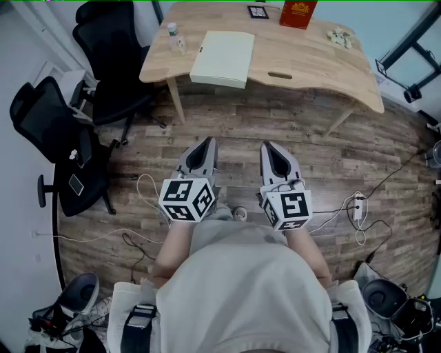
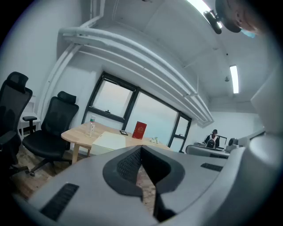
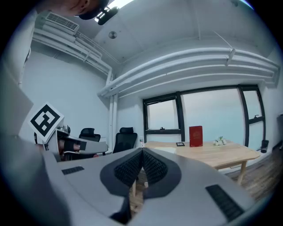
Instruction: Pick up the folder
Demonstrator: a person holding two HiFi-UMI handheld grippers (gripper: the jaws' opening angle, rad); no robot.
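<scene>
Left gripper (image 1: 205,146) and right gripper (image 1: 271,149), both pressed shut and empty, hang over open wood floor (image 1: 238,127). Ahead, a pale flat folder (image 1: 222,58) lies at the near edge of the table (image 1: 310,62).

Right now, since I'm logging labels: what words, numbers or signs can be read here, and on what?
None readable.
Red box on the table: gold print, too small.
Bottle: label blurred.
Black frame: too small.
Folder: no print shows.
Left gripper and right gripper: square black-and-white markers, no words.
</scene>
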